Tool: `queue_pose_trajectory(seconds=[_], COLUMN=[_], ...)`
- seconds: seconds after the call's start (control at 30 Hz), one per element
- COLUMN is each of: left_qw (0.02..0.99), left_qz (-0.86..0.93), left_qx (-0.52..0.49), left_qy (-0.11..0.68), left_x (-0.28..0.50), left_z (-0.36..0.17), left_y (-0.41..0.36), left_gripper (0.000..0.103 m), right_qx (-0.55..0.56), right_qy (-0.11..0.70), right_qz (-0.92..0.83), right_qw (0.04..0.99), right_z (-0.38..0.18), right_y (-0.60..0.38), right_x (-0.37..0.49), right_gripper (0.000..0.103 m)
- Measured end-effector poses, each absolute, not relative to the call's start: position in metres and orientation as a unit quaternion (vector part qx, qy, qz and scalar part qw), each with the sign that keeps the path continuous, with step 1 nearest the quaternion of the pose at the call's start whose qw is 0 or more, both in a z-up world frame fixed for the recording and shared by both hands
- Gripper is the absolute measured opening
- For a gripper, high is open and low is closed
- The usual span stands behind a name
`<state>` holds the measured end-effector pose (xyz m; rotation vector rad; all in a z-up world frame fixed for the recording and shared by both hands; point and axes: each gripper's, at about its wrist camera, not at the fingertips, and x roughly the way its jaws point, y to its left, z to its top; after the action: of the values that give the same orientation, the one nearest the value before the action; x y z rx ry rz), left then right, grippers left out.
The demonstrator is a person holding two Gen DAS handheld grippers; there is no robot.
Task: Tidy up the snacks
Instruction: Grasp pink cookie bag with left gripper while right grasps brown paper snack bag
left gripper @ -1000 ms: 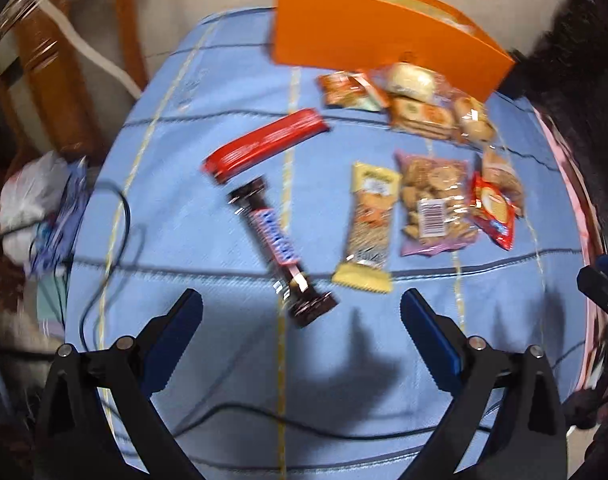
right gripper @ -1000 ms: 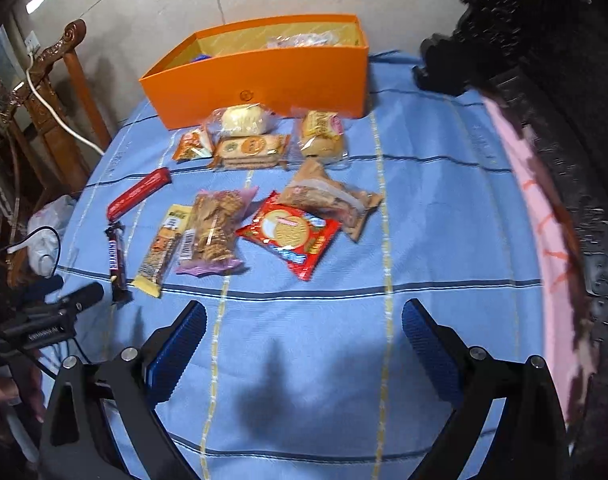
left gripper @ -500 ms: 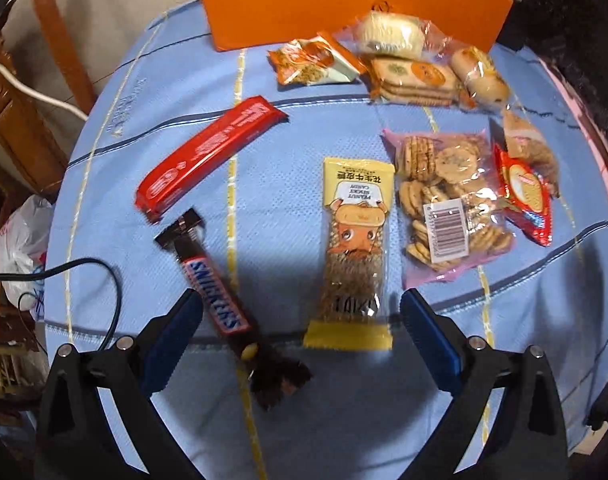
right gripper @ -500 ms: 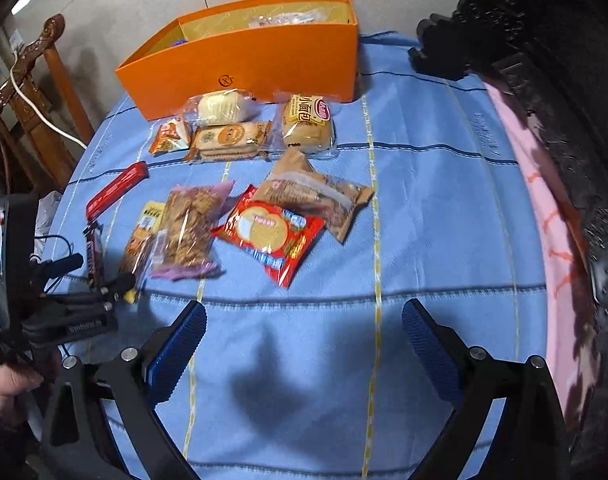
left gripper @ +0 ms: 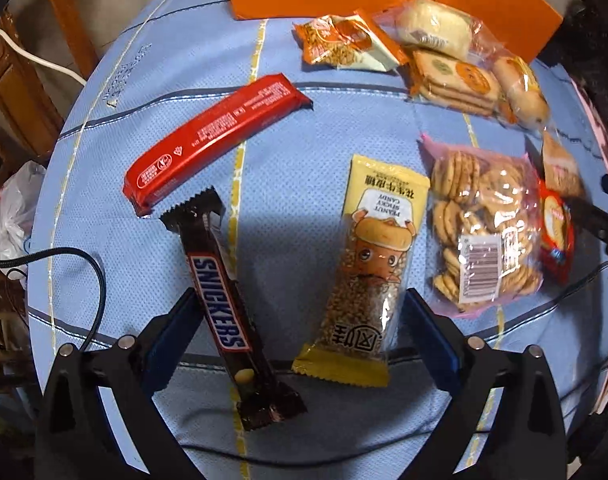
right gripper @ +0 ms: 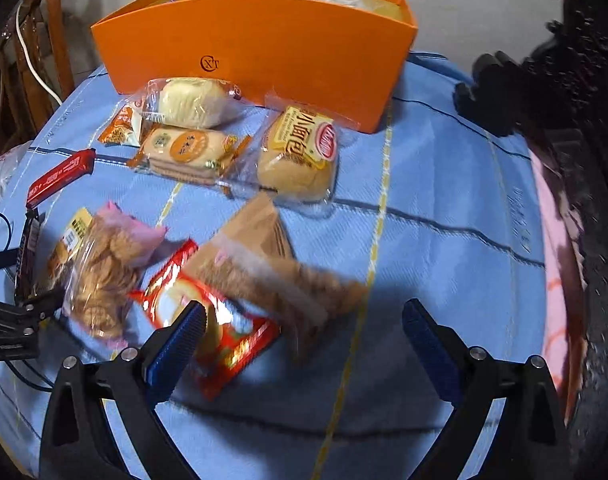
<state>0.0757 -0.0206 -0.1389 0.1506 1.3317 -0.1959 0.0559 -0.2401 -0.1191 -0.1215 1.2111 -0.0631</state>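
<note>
Glossy crinkled wrappers lie on the woven blue tablecloth (left gripper: 343, 120) before the stiff orange box (right gripper: 256, 40). The left gripper (left gripper: 300, 320) gapes wide around the dark Snickers bar (left gripper: 220, 292) and the yellow peanut candy (left gripper: 363, 280), gripping neither. The right gripper (right gripper: 304, 332) is equally wide above the red cookie packet (right gripper: 208, 312) and brown pouch (right gripper: 272, 264), empty

Snickers bar (left gripper: 224, 300) left of peanut candy (left gripper: 363, 280)

You have ten wrapped snacks ahead of the grippers: one brown Snickers bar (left gripper: 220, 304), one long red foil bar (left gripper: 212, 136), one yellow peanut-candy packet (left gripper: 367, 272), one clear bag of round biscuits (left gripper: 479, 232), one red round-cracker packet (right gripper: 216, 320), one brown paper-look pastry pack (right gripper: 272, 256), one small orange nut packet (left gripper: 343, 44), one orange-labelled sandwich-biscuit pack (right gripper: 184, 152), two clear-wrapped buns (right gripper: 192, 102) (right gripper: 300, 156); plus one open orange cardboard box (right gripper: 264, 48).
</note>
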Motion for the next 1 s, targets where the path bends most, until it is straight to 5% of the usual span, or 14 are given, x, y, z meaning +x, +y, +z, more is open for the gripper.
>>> queue_pose_trajectory(seconds=[0.1,0.23,0.27,0.33,0.63,1.0], left_qw=[0.776,0.779,0.780,0.784,0.787,0.772], left_qz=[-0.101,-0.114,-0.115,-0.119,-0.151,-0.200], left_qx=[0.065,0.061,0.063,0.066,0.075,0.054], left_qy=[0.620,0.614,0.612,0.606,0.594,0.601], left_x=[0.079,0.084,0.082,0.084,0.081,0.081], left_z=[-0.135,-0.123,-0.121,-0.115,-0.105,-0.107], left_y=[-0.018,-0.017,-0.019,-0.020,-0.038,-0.093], left_gripper=[0.084,0.084,0.084,0.084,0.085,0.085], right_qx=[-0.063,-0.023,-0.004,0.013,0.135,0.162], right_qy=[0.568,0.573,0.574,0.581,0.544,0.549], right_qz=[-0.013,0.019,0.033,0.042,0.032,0.048], right_qw=[0.820,0.819,0.818,0.812,0.827,0.819], right_z=[-0.125,-0.131,-0.131,-0.129,-0.102,-0.092], right_y=[-0.239,-0.250,-0.255,-0.259,-0.293,-0.283], right_x=[0.066,0.078,0.079,0.080,0.028,-0.009], right_gripper=[0.099,0.095,0.086,0.036,0.029,0.029])
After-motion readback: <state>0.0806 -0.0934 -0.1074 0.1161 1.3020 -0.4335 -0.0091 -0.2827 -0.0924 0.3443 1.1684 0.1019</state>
